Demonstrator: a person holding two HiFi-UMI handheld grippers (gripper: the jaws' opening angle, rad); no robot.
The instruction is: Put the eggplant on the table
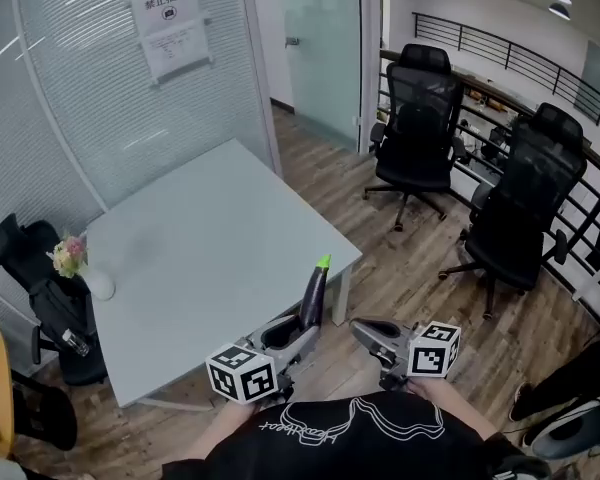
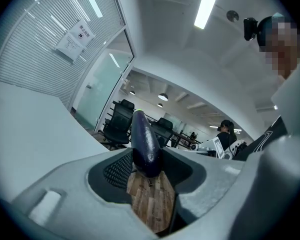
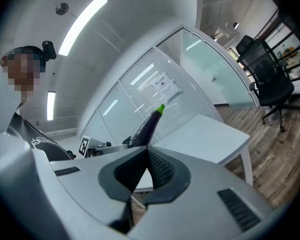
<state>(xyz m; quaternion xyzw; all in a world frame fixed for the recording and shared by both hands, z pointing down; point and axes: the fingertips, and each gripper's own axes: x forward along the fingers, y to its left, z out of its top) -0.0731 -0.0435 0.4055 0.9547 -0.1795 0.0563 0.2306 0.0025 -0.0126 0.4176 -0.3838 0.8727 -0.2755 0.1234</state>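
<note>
Eggplant (image 1: 313, 293) upright in the left gripper (image 1: 302, 330), at the near corner of the table (image 1: 200, 258).
Left gripper view: jaws clamped on its dark lower end, wood floor showing beneath; head view alone places it against the table edge, green tip up; right gripper (image 1: 365, 331) alongside, its own view showing jaw tips together with nothing between, the eggplant rising behind them.

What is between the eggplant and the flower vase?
Nothing but bare table lies between the eggplant and the flower vase, in the head view.
</note>
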